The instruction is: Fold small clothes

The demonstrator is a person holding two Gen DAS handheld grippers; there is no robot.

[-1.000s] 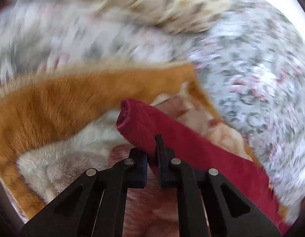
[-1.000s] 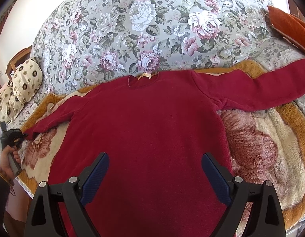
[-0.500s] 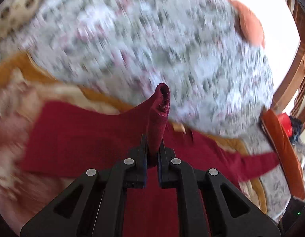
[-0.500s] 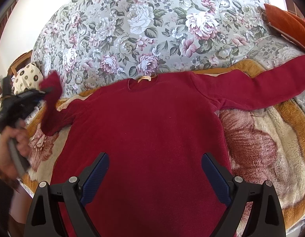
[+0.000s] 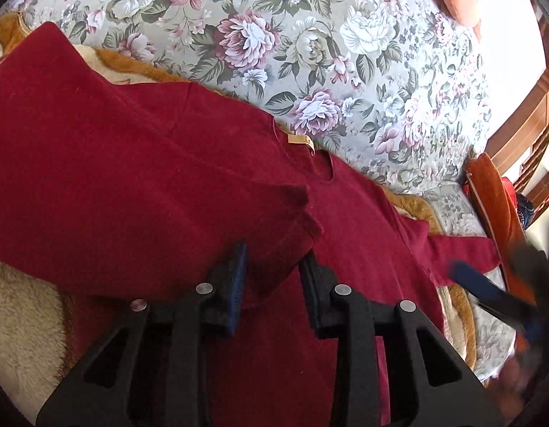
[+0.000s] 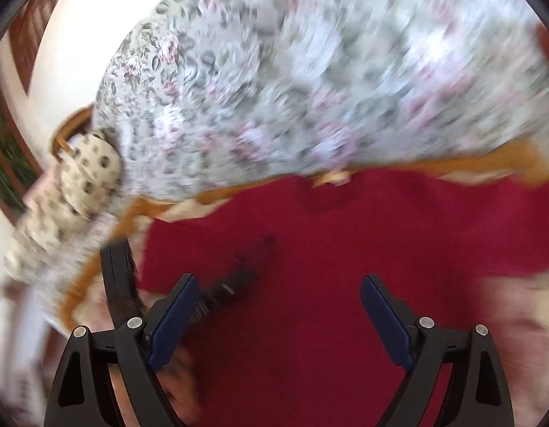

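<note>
I've swung the left sleeve (image 5: 160,192) across the red sweater's (image 5: 363,235) chest on the fleece blanket (image 5: 21,306). My left gripper (image 5: 274,267) has parted and let go; my right gripper (image 6: 279,306), spread wide and empty, heads for the other sleeve (image 5: 459,249).

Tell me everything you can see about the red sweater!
The red sweater is dark red, soft-looking knit, with long sleeves and a tan label at the round neck. It lies spread flat on a fuzzy orange-edged blanket over a flowery bedspread. One sleeve is folded across its chest, the cuff lying between the fingers of the left gripper, which stand apart. The other sleeve stretches straight out.
</note>
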